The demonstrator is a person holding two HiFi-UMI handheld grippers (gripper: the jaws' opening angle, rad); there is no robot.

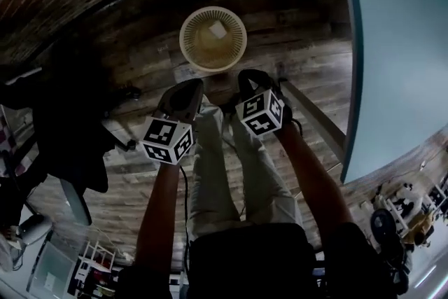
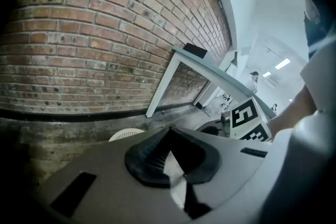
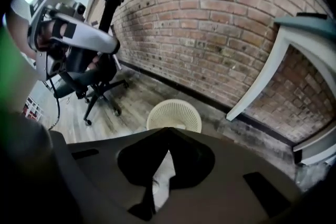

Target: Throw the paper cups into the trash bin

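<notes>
A cream mesh trash bin (image 1: pixel 212 38) stands on the wooden floor in front of the person's legs, and something pale lies in it (image 1: pixel 218 29); I cannot tell whether it is a paper cup. My left gripper (image 1: pixel 193 85) and right gripper (image 1: pixel 250 75) hang side by side just on the near side of the bin, above its rim. The left gripper (image 2: pixel 169 130) is shut, tips together, nothing held, with the bin's rim (image 2: pixel 126 134) beyond it. The right gripper (image 3: pixel 168 129) is shut and empty too, pointing down at the bin (image 3: pixel 174 115).
A white table (image 1: pixel 399 45) stands to the right, its slanted leg (image 3: pixel 257 86) near the bin. A brick wall (image 3: pixel 210 23) runs behind the bin. A black office chair (image 1: pixel 70 129) sits to the left on the plank floor.
</notes>
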